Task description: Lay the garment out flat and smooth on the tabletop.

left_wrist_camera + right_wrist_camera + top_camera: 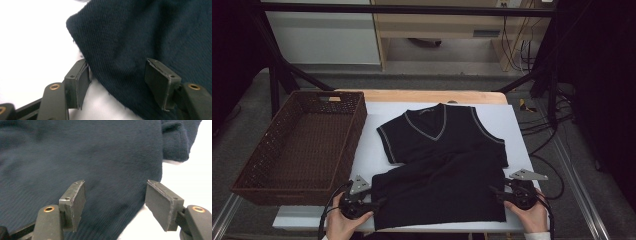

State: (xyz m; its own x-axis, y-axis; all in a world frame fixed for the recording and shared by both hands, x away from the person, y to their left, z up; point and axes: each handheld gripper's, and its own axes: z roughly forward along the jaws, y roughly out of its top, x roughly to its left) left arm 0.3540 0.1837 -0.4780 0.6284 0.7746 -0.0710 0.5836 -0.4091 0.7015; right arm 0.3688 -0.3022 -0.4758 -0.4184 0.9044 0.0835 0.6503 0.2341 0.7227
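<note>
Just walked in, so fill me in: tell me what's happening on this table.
A person is folding a dark knit vest on a white sheet. Its lower half is folded up, lying a little crooked over the chest. The left tongs and right tongs sit at the two sides of the fold, jaws open, with the cloth between them in both gripper views but not pinched. A brown wicker basket stands to the left.

I count one dark knit vest (442,160) folded on one white sheet (512,125), one brown wicker basket (302,145) at my left, two grippers in my two hands, left gripper (379,202) and right gripper (493,191), four black jaws in all
</note>
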